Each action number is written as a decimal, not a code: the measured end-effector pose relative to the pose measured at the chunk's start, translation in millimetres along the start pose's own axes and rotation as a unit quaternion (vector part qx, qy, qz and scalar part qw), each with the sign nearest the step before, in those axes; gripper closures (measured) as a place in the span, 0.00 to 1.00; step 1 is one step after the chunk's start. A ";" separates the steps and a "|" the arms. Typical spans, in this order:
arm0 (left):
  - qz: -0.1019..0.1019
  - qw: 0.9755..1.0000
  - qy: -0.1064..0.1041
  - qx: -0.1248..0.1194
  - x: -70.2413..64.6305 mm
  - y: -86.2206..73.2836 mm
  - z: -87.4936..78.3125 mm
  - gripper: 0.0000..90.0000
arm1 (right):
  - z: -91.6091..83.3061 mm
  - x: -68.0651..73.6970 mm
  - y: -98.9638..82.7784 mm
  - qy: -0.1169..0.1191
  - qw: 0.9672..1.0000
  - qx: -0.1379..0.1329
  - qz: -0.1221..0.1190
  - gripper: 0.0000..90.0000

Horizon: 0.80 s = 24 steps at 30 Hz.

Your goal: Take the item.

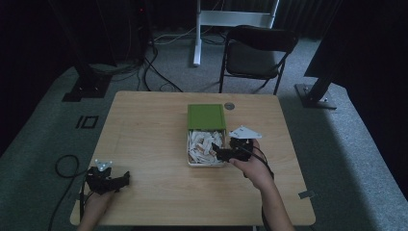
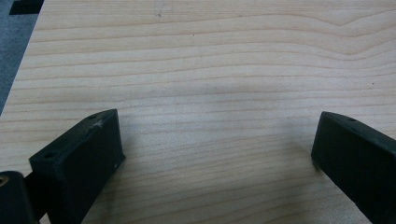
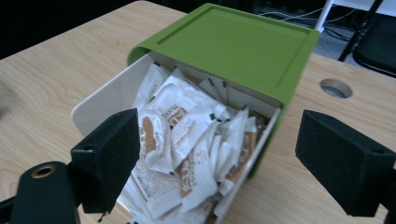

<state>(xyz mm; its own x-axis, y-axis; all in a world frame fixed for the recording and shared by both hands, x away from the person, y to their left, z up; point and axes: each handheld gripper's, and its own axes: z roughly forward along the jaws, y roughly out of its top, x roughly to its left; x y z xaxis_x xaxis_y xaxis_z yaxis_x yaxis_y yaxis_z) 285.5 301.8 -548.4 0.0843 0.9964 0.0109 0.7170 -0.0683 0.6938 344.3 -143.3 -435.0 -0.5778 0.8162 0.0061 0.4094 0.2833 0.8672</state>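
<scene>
A green box (image 1: 206, 116) with a white drawer (image 1: 191, 150) pulled out toward me sits at the table's middle right. The drawer is heaped with several white and brown sachets (image 3: 187, 140). My right gripper (image 1: 222, 153) hovers at the drawer's near right corner, open, its jaws straddling the sachets (image 1: 204, 144) and the drawer's right wall. The green lid (image 3: 233, 46) lies just beyond the jaws in the right gripper view. My left gripper (image 1: 121, 179) rests at the table's near left corner, open, with bare wood (image 2: 210, 116) between its jaws.
A round cable hole (image 1: 229, 106) sits in the tabletop behind the box. A black folding chair (image 1: 255, 53) and white stand legs (image 1: 197, 33) are beyond the far edge. Cables lie on the floor at left (image 1: 65, 166). The wooden table (image 1: 144, 139) is bare at left.
</scene>
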 end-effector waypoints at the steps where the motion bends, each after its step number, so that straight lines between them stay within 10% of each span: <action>1: 0.000 1.000 0.000 0.000 0.0 0.0 0.0 0.03 | 2.7 1.8 0.5 0.001 1.000 0.001 -0.005 0.16; 24: 0.001 1.000 0.000 0.001 0.2 0.0 -0.1 0.03 | 40.9 26.7 -0.1 0.062 0.997 0.042 -0.029 0.55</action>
<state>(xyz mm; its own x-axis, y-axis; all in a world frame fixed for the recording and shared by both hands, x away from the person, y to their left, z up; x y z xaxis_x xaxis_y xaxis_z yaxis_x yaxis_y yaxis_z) 285.4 302.0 -548.3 0.0863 0.9962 0.0126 0.7183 -0.0709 0.6921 357.7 -100.9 -455.3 -0.6824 0.7306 0.0236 0.4281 0.3733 0.8230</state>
